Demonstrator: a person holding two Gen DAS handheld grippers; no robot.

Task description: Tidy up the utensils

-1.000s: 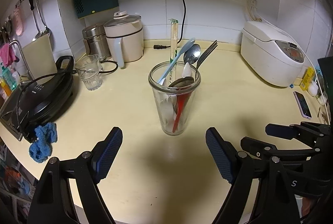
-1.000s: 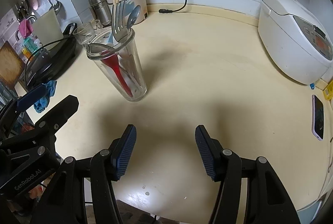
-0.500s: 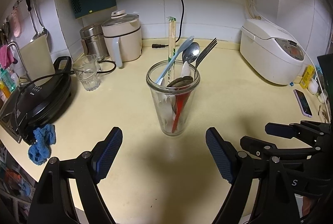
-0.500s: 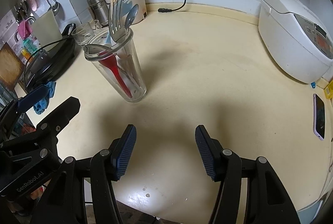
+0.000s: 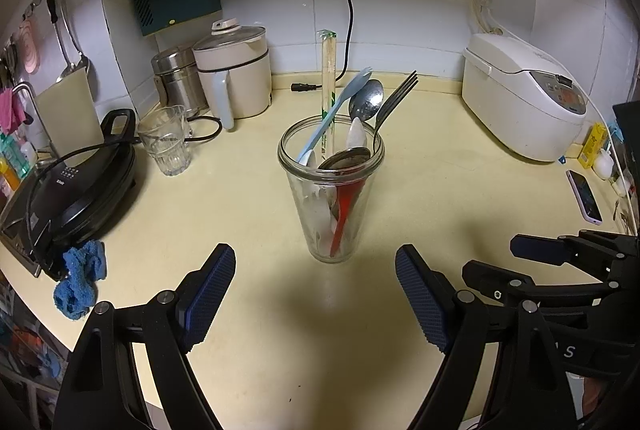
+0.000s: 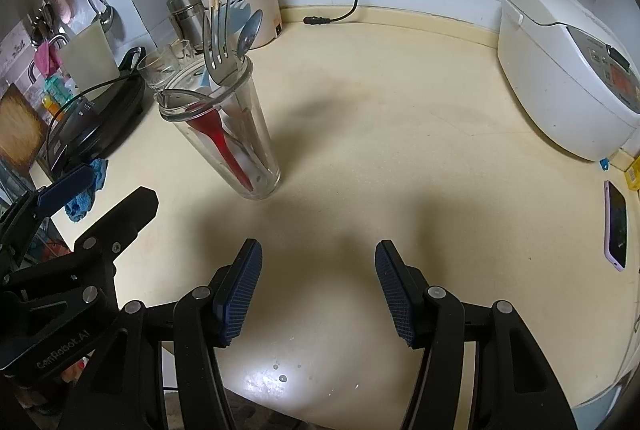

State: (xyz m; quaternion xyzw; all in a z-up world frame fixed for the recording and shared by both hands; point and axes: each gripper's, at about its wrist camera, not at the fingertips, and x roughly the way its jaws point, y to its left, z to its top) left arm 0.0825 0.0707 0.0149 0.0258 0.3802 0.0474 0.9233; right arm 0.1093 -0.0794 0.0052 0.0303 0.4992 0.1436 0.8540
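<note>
I see the glass jar [image 5: 331, 198] standing upright on the cream table [image 5: 248, 310], near its middle. It holds the utensils: a metal fork [image 5: 394, 102], a metal spoon [image 5: 366, 101], a light-blue plastic spork [image 5: 338, 110], a wrapped pair of chopsticks [image 5: 328, 78] and a red-handled utensil [image 5: 345, 214] with its handle pointing down. A further metal spoon bowl [image 5: 344, 159] lies across the jar's rim.

My left tool [image 5: 314, 304] is released: its jaws stand wide apart with nothing between them, above bare table just in front of the jar and not touching it. My right tool [image 6: 318, 288] is likewise released and empty, its blue pads apart over bare table, with the jar off to its left and well clear.

To the left of the jar I see an empty drinking glass [image 5: 166, 140], a black electric griddle [image 5: 76, 190] and a blue cloth [image 5: 80, 280] at the table edge. A white rice cooker [image 5: 524, 96] sits at the right rear, and a phone [image 5: 584, 195] lies near the right edge.
</note>
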